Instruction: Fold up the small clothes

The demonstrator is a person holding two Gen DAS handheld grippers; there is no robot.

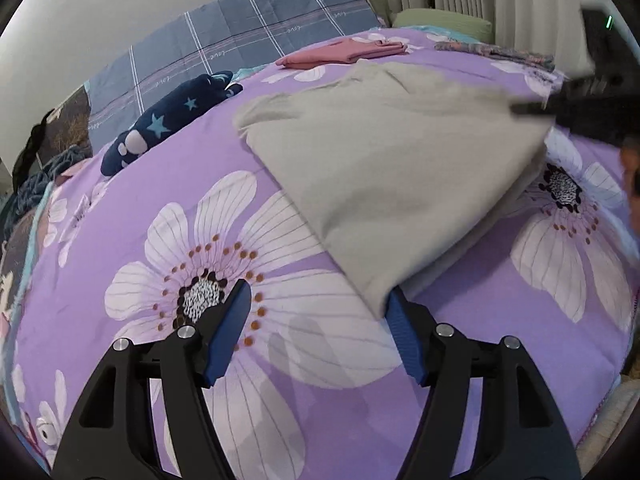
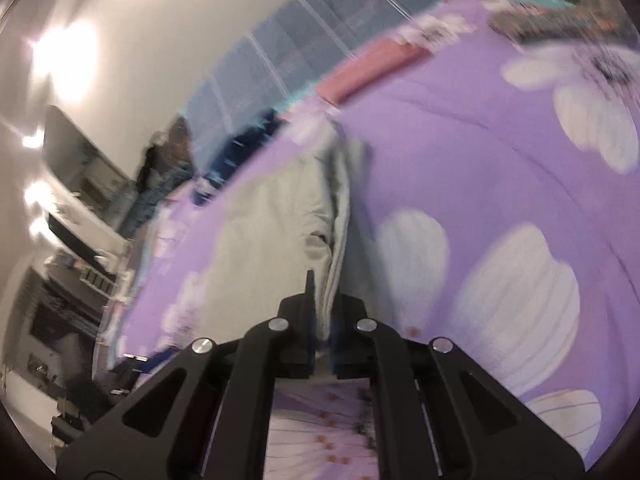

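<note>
A pale grey garment [image 1: 384, 160] lies folded on the purple floral bedspread [image 1: 120, 184]. Its near corner reaches down to the inner side of my left gripper's right finger. My left gripper [image 1: 319, 290] is open just above the bedspread, its blue pads [image 1: 228, 332] wide apart and not pressing on the cloth. At the far right, blurred, my right gripper [image 1: 532, 109] holds the garment's far corner lifted. In the right wrist view that gripper [image 2: 325, 312] is shut on the grey garment [image 2: 280, 216], with the fabric running out from between its fingers.
A folded pink garment [image 1: 344, 53] and a patterned one [image 1: 496, 51] lie at the back of the bed. A navy item with stars [image 1: 168, 124] sits at the left. Behind are a blue plaid pillow [image 1: 240, 36] and a green cushion [image 1: 440, 21]. Shelves [image 2: 80, 208] stand beyond the bed's left side.
</note>
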